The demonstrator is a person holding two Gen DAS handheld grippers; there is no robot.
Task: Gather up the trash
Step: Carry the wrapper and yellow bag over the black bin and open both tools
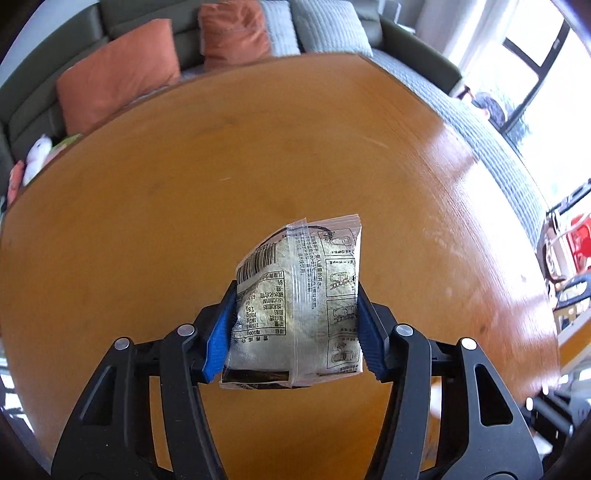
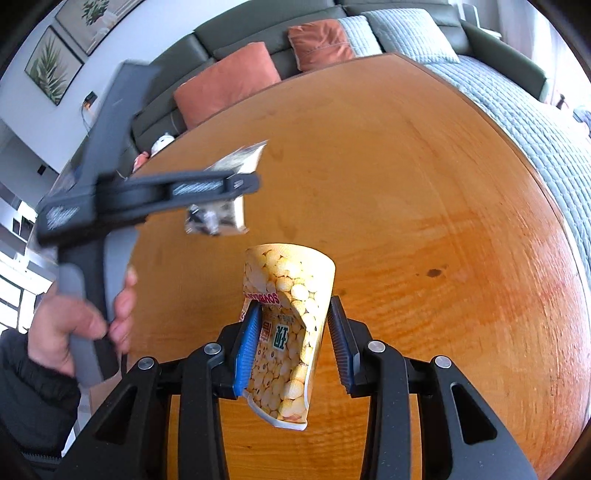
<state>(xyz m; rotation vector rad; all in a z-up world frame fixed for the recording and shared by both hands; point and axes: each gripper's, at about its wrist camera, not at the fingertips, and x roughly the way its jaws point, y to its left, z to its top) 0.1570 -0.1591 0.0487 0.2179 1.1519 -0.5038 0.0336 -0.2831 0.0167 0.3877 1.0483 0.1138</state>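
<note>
Blue-padded left gripper [image 1: 297, 325] clamps clear printed plastic sachet [image 1: 301, 295] between both pads; right gripper [image 2: 291, 339] clamps yellow crumpled snack packet [image 2: 288, 325], above wooden table [image 2: 424, 221].

A round, glossy wooden table [image 1: 184, 184], its orange-brown top marked by small dark spots [image 2: 433, 273].

Tabletop [image 1: 184, 206]: orange-brown wood, faint grain. Packet [image 1: 299, 302]: clear film, black print, barcode, speckled grey-green contents. Snack cup [image 2: 291, 295]: yellow, pale round-puff pattern, red lettering. Cushions [image 1: 118, 70]: rust orange. Sofa [image 2: 236, 33]: dark grey-green. Quilt [image 2: 517, 110]: pale grey-blue, stitched lines. Hand-held gripper [image 1: 295, 325]: black, blue pads.
</note>
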